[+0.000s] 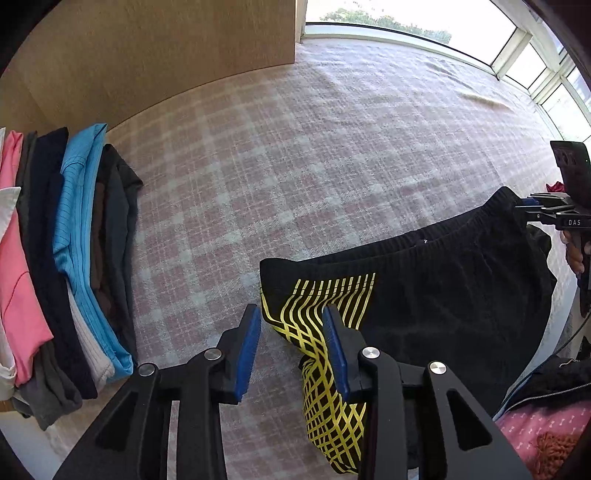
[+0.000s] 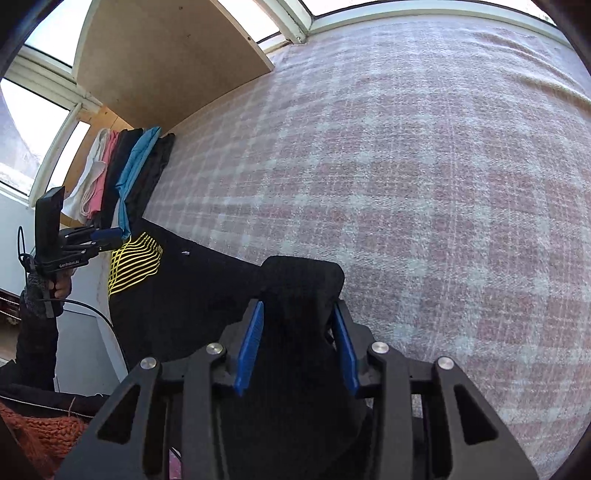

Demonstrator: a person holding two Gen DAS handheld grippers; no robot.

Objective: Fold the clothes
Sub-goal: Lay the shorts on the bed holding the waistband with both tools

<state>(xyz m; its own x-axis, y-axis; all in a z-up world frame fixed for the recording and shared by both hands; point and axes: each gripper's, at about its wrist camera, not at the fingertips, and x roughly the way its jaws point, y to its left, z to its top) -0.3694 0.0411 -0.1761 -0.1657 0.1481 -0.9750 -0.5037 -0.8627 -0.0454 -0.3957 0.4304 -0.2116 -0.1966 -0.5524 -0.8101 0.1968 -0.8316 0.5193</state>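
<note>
Black shorts (image 1: 443, 295) with a yellow line pattern (image 1: 314, 332) lie on the pink plaid blanket (image 1: 295, 166). My left gripper (image 1: 291, 317) points down over the patterned edge and is open. Its left pad hangs above the blanket and its right pad above the yellow lines, and neither presses on the cloth. In the right wrist view my right gripper (image 2: 299, 310) is shut on a bunched black fold of the shorts (image 2: 303, 280), which fills the gap between the blue pads. In the left wrist view the right gripper (image 1: 546, 214) sits at the raised waistband corner.
A row of folded clothes (image 1: 74, 258) in pink, dark, blue and white lies at the blanket's left edge, below a wooden board (image 1: 147, 55). Windows (image 1: 406, 26) run along the far side. A person's sleeve and hand (image 2: 40, 295) hold the left gripper.
</note>
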